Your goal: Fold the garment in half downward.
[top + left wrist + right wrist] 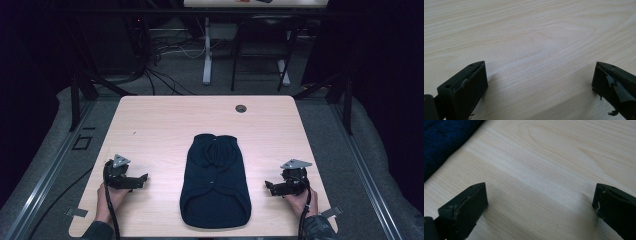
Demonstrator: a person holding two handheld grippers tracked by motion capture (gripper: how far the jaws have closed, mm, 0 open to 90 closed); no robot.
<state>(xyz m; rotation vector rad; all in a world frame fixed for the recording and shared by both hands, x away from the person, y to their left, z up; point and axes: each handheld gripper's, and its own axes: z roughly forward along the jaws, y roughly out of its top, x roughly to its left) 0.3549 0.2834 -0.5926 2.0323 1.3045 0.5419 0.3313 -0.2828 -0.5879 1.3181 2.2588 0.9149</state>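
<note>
Both grippers wait beside a folded dark navy sweater (215, 181), jaws spread and empty

The sweater lies at the table's (165, 120) centre, toward 6 o'clock, sleeves apparently tucked in; whether more folding remains is hard to judge. The left gripper (141, 180) rests at its 9 o'clock, the right gripper (270, 187) at its 3 o'clock, each apart from the cloth. The garment's folds blur into one dark mass, and the right gripper view cuts it off at its 10 o'clock corner

Both tongs, left (142, 179) and right (270, 187), are black with chunky square jaws, a grey triangular plate on top, black cables trailing back, dark mottled sleeves.
</note>
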